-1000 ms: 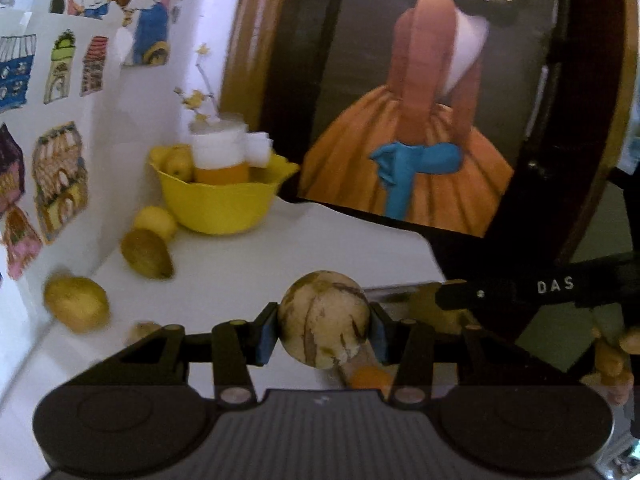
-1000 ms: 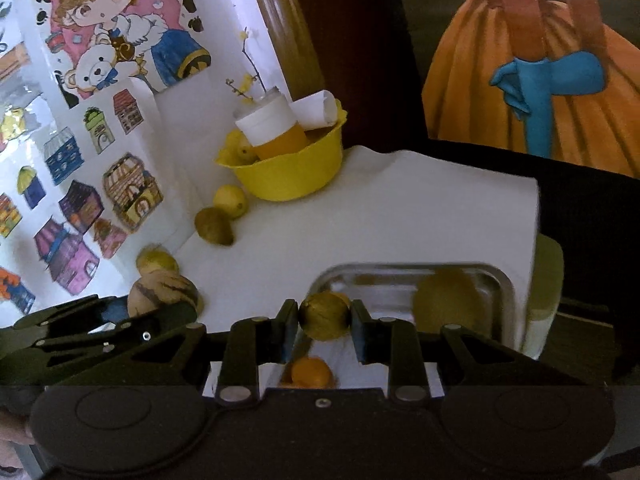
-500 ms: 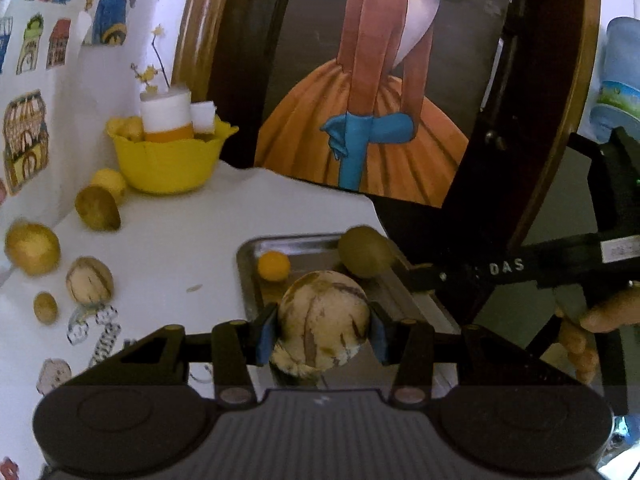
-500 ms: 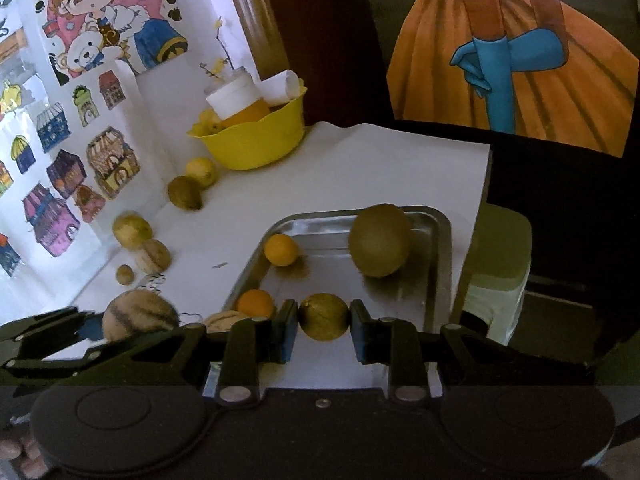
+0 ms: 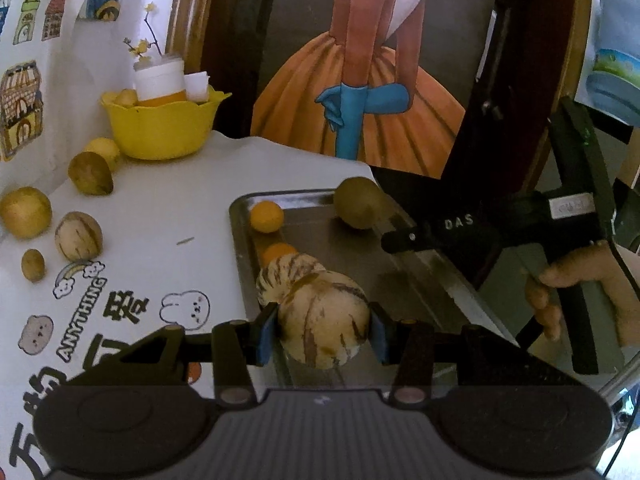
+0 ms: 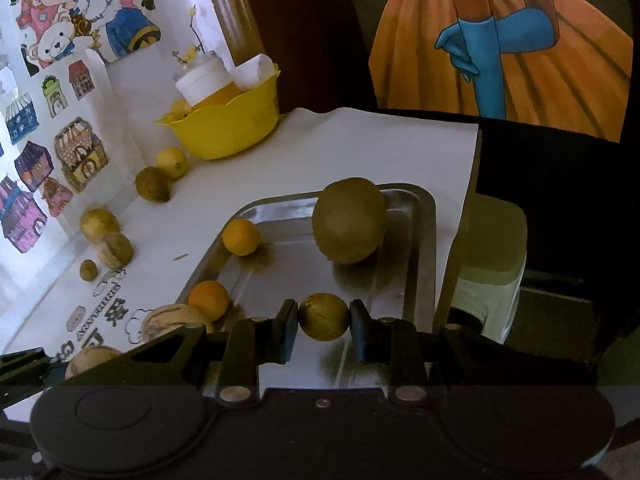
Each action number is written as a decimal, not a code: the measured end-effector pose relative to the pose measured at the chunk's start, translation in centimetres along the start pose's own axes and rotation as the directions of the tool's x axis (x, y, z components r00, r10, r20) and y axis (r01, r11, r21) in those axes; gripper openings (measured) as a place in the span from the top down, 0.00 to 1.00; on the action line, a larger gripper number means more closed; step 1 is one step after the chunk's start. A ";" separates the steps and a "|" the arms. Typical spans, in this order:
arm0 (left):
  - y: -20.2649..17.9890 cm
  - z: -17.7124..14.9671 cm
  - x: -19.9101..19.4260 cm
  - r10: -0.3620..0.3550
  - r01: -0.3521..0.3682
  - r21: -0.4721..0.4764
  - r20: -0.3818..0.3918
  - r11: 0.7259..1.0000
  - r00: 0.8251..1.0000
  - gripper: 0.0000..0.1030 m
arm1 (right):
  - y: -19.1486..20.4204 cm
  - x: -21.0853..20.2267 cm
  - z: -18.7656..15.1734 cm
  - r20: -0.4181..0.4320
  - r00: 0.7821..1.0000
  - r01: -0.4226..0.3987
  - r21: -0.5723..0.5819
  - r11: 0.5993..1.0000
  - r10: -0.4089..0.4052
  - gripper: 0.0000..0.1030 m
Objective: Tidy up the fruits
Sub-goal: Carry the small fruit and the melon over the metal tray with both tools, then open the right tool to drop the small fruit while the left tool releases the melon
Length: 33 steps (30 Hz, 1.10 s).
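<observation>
**A:** What writing can you read?

**B:** White letters "DAS" on the black body of the right gripper (image 5: 404,236), seen from the left wrist. On the white table cover (image 5: 168,216), "ANYTHING" runs beside a rainbow doodle, with large Chinese characters near it that are partly cut off by the left gripper (image 5: 323,326).

**A:** How do the claws stand?

**B:** The left gripper pinches a pale striped melon (image 5: 323,320) between its blue pads, held at the near left edge of the metal tray (image 5: 360,196). The right gripper (image 6: 324,322) pinches a small brown-green round fruit (image 6: 324,317) over the near part of the tray (image 6: 416,240); whether it touches the tray floor I cannot tell.

**A:** What already lies in the tray?

**B:** 2 small oranges along the left side (image 6: 241,237) (image 6: 208,300), a large kiwi-coloured fruit (image 6: 349,225) at the far end, and a 2nd striped melon (image 5: 280,276), half hidden behind the held one.

**A:** And off the tray?

**B:** By the wall lie a yellow fruit (image 5: 25,212), another striped melon (image 5: 78,236), a tiny brown fruit (image 5: 33,265), a dark brown fruit (image 5: 90,173) and a lemon (image 5: 105,151) next to the yellow bowl (image 5: 160,128). The bowl holds a white-capped container with orange contents (image 5: 160,84); any label on it is too small to read.
</observation>
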<state>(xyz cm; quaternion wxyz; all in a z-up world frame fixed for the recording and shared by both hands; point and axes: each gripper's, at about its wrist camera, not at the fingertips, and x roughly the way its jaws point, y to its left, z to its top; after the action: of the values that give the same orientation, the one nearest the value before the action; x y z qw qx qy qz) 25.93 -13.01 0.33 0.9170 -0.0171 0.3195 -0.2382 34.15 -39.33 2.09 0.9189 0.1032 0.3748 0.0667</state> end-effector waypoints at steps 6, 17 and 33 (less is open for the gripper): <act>-0.4 -0.5 0.6 0.009 -0.009 0.017 0.000 1.000 1.000 0.51 | 0.4 0.8 -0.1 0.022 1.000 0.003 -0.047 0.999 -0.002 0.71; 0.0 -1.4 1.6 0.004 -0.004 0.007 -0.023 1.000 1.000 0.51 | 1.4 2.2 -0.4 0.036 0.999 0.025 -0.106 0.994 -0.021 0.71; -0.2 -1.7 2.4 -0.007 0.008 0.010 -0.046 1.000 0.999 0.51 | 1.9 2.7 -0.9 0.040 0.999 0.042 -0.136 0.990 -0.037 0.71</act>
<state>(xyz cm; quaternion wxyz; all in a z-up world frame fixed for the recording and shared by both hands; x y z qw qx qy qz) 26.49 -14.06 -2.43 0.9086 -0.0083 0.3392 -0.2435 35.36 -36.85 0.10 0.9319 0.0339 0.3539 0.0720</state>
